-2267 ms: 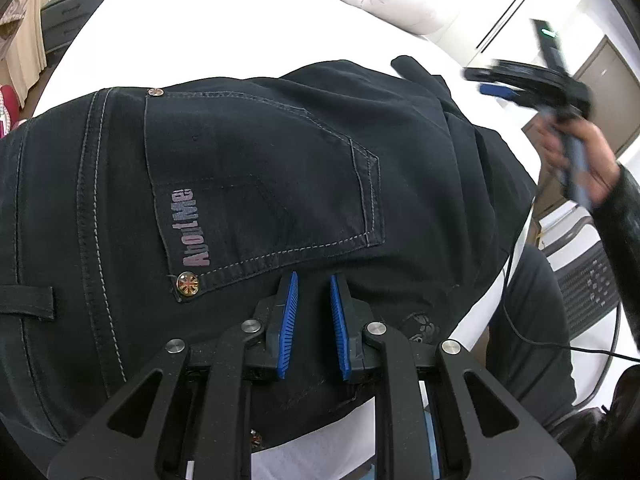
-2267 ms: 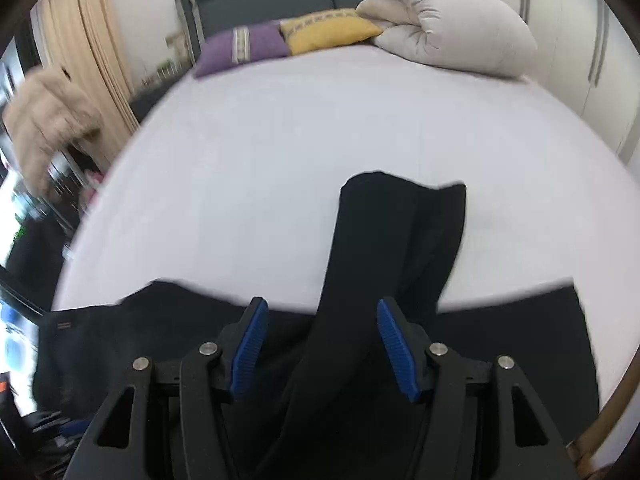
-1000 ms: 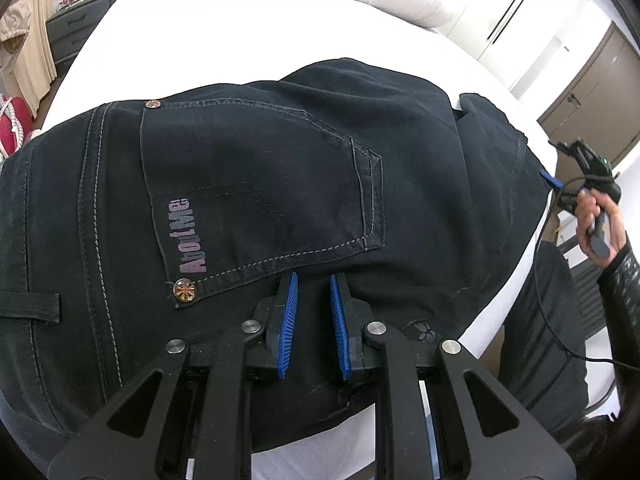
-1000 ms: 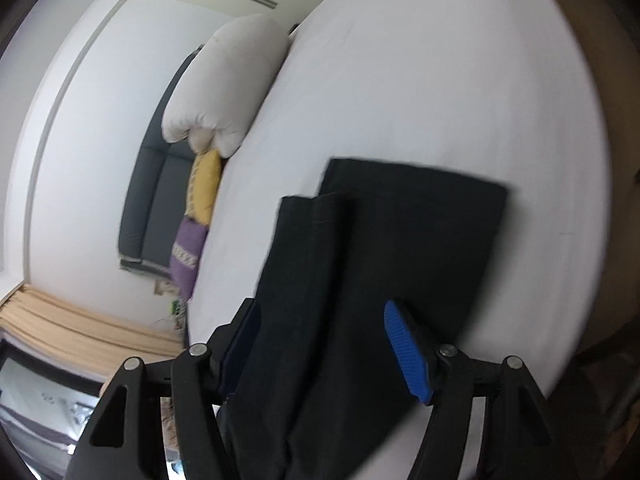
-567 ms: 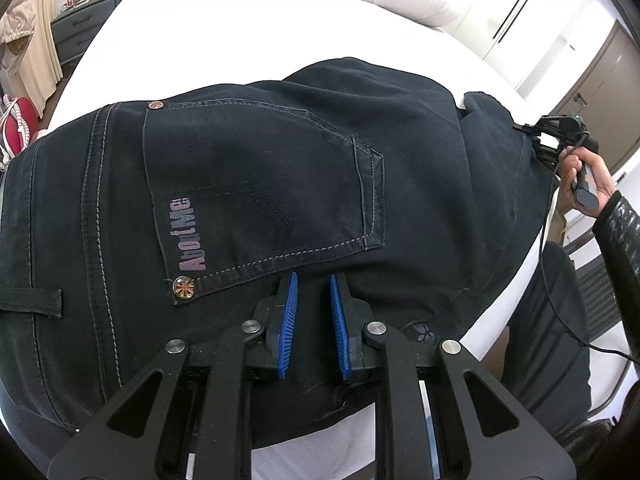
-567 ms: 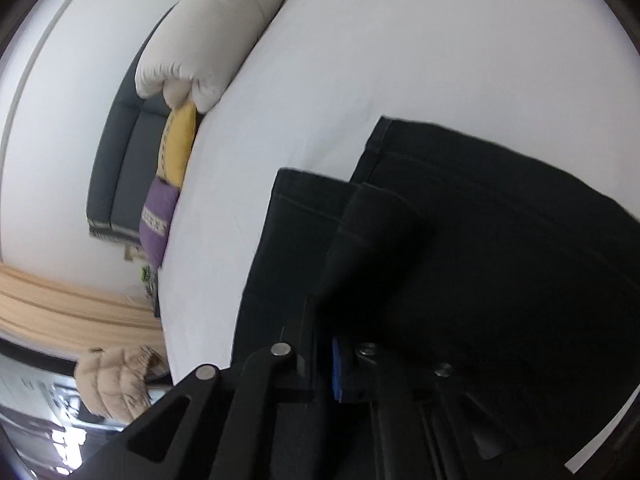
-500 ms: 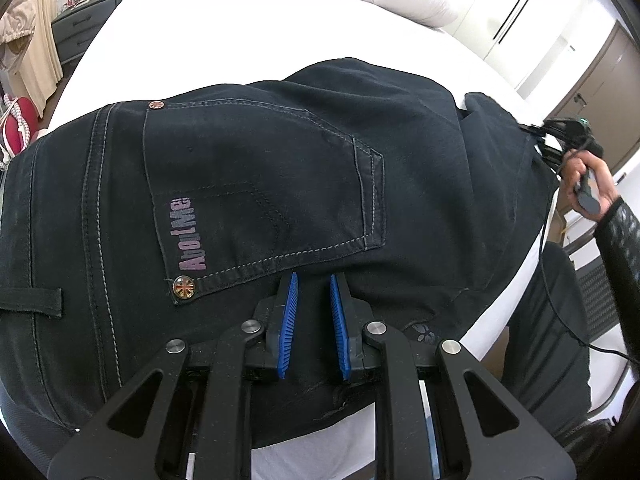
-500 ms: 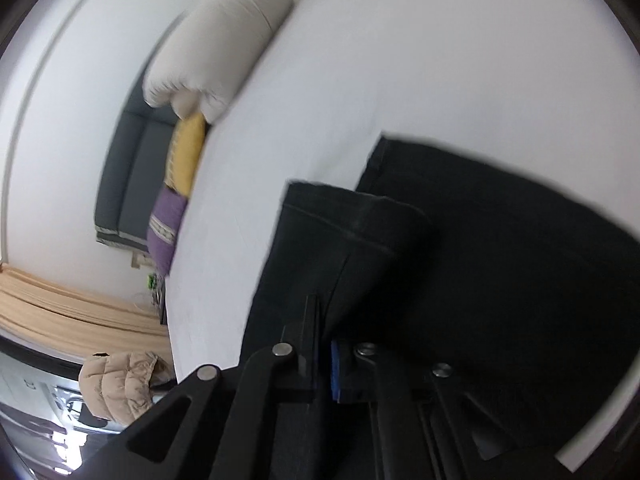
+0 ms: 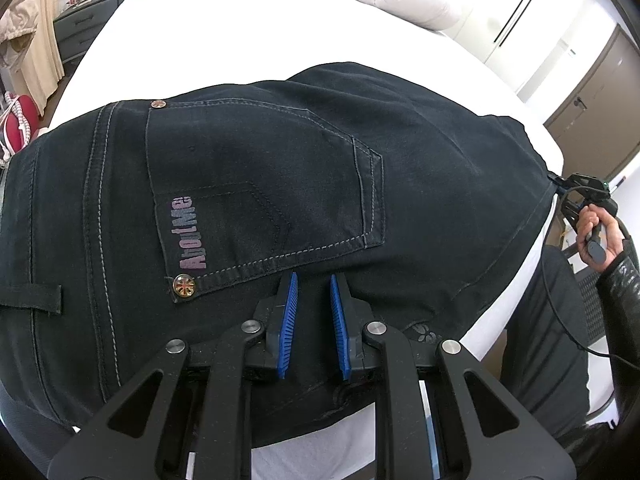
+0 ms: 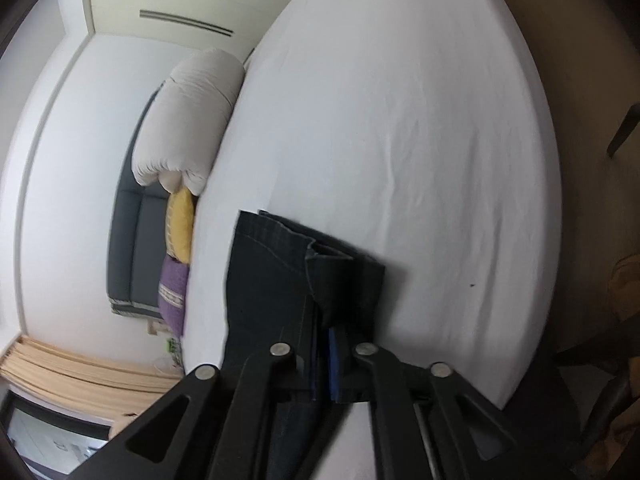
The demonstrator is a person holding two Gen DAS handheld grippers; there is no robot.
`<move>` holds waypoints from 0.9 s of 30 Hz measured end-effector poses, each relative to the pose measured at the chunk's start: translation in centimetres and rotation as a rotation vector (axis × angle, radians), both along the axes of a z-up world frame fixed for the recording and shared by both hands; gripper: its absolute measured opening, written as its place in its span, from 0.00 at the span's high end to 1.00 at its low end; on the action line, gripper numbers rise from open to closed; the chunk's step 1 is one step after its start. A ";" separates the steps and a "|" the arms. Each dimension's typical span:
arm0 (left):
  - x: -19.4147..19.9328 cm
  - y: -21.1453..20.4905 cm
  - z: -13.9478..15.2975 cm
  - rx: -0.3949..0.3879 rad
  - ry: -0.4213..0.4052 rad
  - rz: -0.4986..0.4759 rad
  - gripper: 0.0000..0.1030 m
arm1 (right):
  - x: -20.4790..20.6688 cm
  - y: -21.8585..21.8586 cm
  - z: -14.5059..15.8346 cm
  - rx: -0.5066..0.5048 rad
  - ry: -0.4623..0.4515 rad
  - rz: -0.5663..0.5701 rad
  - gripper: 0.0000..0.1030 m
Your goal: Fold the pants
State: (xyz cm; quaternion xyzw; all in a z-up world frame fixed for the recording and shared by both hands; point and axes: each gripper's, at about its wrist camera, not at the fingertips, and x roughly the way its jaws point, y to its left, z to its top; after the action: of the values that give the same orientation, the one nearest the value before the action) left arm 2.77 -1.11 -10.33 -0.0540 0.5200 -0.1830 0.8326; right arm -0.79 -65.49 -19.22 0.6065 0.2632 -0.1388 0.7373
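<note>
Black jeans (image 9: 248, 184) lie on the white bed (image 9: 224, 28), back pocket up. My left gripper (image 9: 313, 280) hovers over the seat just below the pocket, its blue pads a narrow gap apart with nothing between them. My right gripper (image 10: 324, 344) is shut on the leg hems of the jeans (image 10: 280, 272) and holds them lifted above the bed (image 10: 400, 120). It also shows in the left wrist view (image 9: 576, 188) at the right edge of the jeans, held by a hand.
A folded white duvet (image 10: 192, 120), a yellow pillow (image 10: 180, 224) and a purple pillow (image 10: 172, 292) lie at the head of the bed. A grey dresser (image 9: 80, 28) stands to the left. The person's legs (image 9: 544, 320) are at the near right bed edge.
My right gripper came down from above the jeans to the leg hems, shut on them and lifted them at the bed's right side. My left gripper has stayed still.
</note>
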 end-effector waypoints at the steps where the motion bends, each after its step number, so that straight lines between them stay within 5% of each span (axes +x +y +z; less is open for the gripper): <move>1: 0.0 0.0 0.0 0.002 -0.001 -0.001 0.84 | -0.1 -0.1 -0.2 0.029 -0.020 -0.006 0.82; 3: -0.1 0.1 0.1 0.002 -0.001 -0.002 0.84 | 0.2 -0.2 -0.2 0.023 -0.022 -0.008 0.83; 5: -0.1 0.0 0.1 0.001 0.000 -0.002 0.84 | 0.4 -0.3 0.2 -0.032 0.026 0.008 0.94; 12: -0.1 0.2 0.2 -0.003 0.002 -0.015 0.84 | 0.9 -0.6 1.0 -0.107 0.104 0.036 0.96; 22: -0.6 1.9 0.3 -0.067 -0.012 -0.008 0.84 | -1.1 -1.1 -0.6 -0.034 0.025 -0.017 0.95; 24: -0.7 2.7 0.3 -0.095 -0.017 0.001 0.84 | -1.6 -1.2 -0.2 -0.033 0.032 -0.021 0.93; 26: -0.9 3.4 0.3 -0.121 -0.021 0.010 0.84 | -3.0 -1.0 1.6 -0.120 0.121 -0.075 0.57; 27: -0.9 3.6 0.2 -0.129 -0.024 0.013 0.84 | -3.7 -0.6 2.8 -0.178 0.176 -0.098 0.54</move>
State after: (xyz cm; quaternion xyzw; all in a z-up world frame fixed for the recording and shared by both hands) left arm 1.86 2.50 -10.09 -0.1090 0.4966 -0.2113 0.8348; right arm -4.45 -66.13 -16.45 0.5363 0.2833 -0.2503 0.7546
